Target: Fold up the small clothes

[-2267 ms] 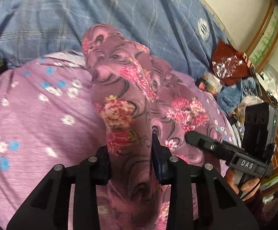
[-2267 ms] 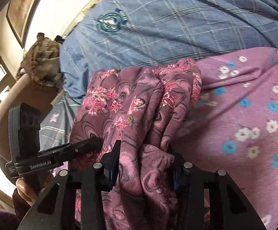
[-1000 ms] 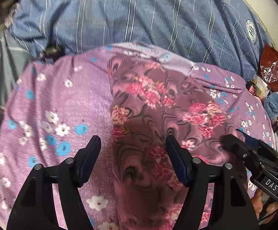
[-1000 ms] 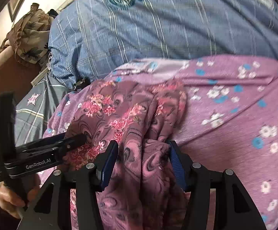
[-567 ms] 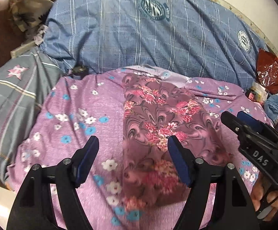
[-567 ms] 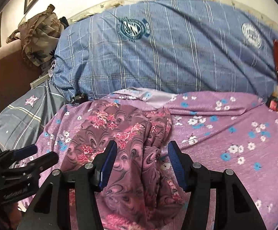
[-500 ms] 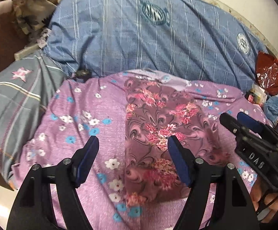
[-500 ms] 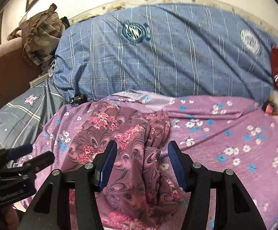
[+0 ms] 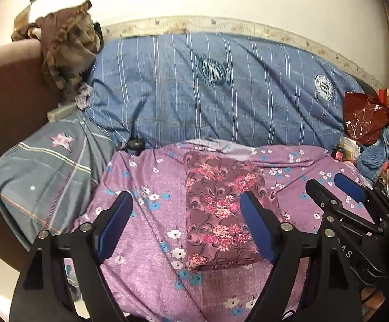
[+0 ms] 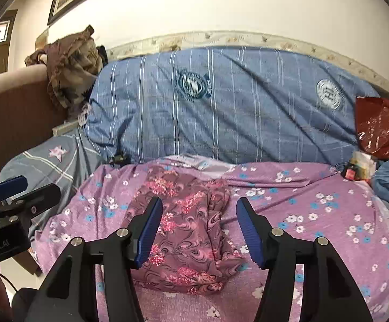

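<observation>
A maroon garment with pink flowers (image 9: 216, 209) lies folded into a long strip on the purple flowered sheet (image 9: 146, 187); it also shows in the right wrist view (image 10: 189, 230), with bunched folds along its right side. My left gripper (image 9: 186, 225) is open and empty, held above and in front of the garment. My right gripper (image 10: 198, 230) is open and empty, also held back from it. Each gripper shows at the edge of the other's view, the right one (image 9: 339, 196) and the left one (image 10: 17, 196).
A large blue striped pillow (image 9: 216, 91) lies behind the sheet. A grey star-patterned pillow (image 9: 47, 166) is at the left, brown crumpled cloth (image 9: 65, 45) on the headboard. A red plastic bag (image 9: 363, 118) and blue clothes (image 9: 374, 155) clutter the right side.
Both grippers let go of the garment, opened, and pulled back and up. The garment now lies flat on the sheet as a folded strip.
</observation>
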`<state>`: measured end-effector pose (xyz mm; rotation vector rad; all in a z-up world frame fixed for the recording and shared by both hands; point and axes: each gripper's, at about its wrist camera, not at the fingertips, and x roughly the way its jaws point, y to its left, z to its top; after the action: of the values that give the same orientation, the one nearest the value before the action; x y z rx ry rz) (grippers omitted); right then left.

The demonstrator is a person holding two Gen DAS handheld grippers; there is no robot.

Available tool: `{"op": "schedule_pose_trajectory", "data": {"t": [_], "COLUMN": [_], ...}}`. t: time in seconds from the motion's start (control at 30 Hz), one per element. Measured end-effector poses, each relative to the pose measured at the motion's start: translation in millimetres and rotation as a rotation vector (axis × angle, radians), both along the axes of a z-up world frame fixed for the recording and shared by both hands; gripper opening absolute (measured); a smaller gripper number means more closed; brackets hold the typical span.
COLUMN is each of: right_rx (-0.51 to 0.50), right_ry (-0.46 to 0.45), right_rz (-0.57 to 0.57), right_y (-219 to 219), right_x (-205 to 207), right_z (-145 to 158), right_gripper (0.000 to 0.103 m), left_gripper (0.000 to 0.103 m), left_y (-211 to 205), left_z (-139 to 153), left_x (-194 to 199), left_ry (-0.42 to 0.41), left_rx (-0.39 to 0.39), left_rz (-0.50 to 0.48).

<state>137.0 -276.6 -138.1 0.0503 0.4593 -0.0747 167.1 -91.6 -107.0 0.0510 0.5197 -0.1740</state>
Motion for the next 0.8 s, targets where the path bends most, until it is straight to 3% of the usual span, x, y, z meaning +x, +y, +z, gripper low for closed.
{"op": "schedule_pose_trajectory", "data": {"t": [0.33, 0.4, 0.5, 0.8], "right_rx": [-0.044, -0.052, -0.069, -0.098], "right_ry": [-0.047, -0.055, -0.075, -0.112], "right_rz": [0.006, 0.004, -0.006, -0.016], "right_y": [15, 17, 20, 23], "right_x": [-40, -46, -56, -72], "right_z": [28, 32, 38, 47], "right_gripper": [0.062, 0.062, 0.064, 0.066], "left_gripper": [0.087, 0.09, 0.102, 0.103], "left_y": [11, 12, 14, 18], "left_z": [29, 32, 35, 41], "left_x": [-41, -46, -54, -65], "left_ry": [-0.092, -0.104, -0.126, -0.149], "left_rx": [0.039, 0.043, 0.047, 0.053], "left_rz": [0.076, 0.091, 0.118, 0.191]}}
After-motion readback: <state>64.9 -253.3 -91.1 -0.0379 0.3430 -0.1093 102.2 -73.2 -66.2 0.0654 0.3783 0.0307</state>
